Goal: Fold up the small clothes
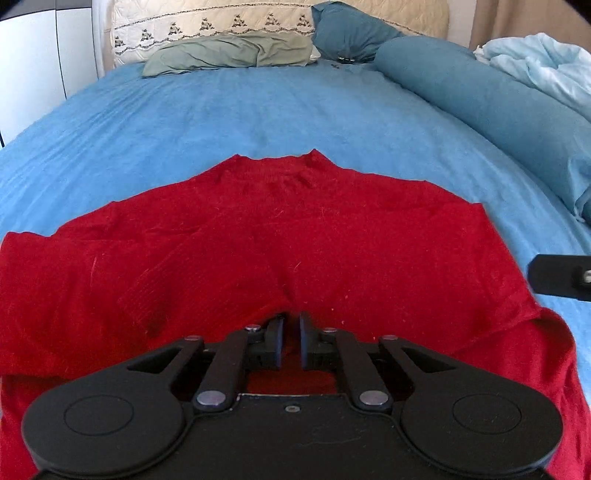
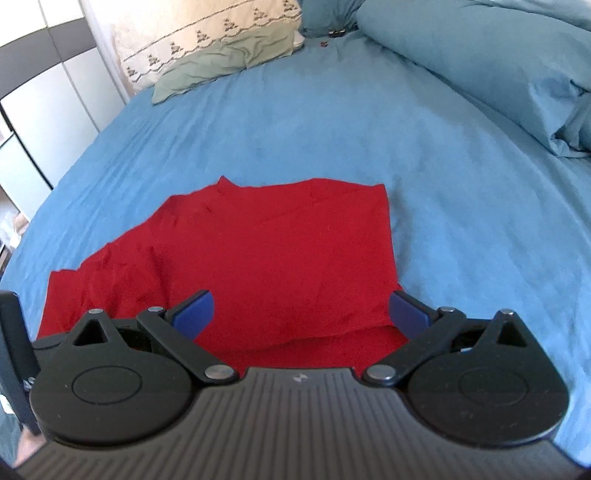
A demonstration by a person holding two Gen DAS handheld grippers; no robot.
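Between left tongs (image 1: 291, 339), red sweater (image 1: 280, 240) hem

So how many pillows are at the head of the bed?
3 clearly visible: a cream embroidered pillow upright at the back, a sage-green pillow lying flat before it, and a teal pillow to their right. Others may be hidden behind the rolled duvet.

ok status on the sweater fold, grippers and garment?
Left gripper shut on red sweater near hem. Right gripper open, over its near edge. Sweater spread on blue bedsheet, not yet folded. Nothing in the way.
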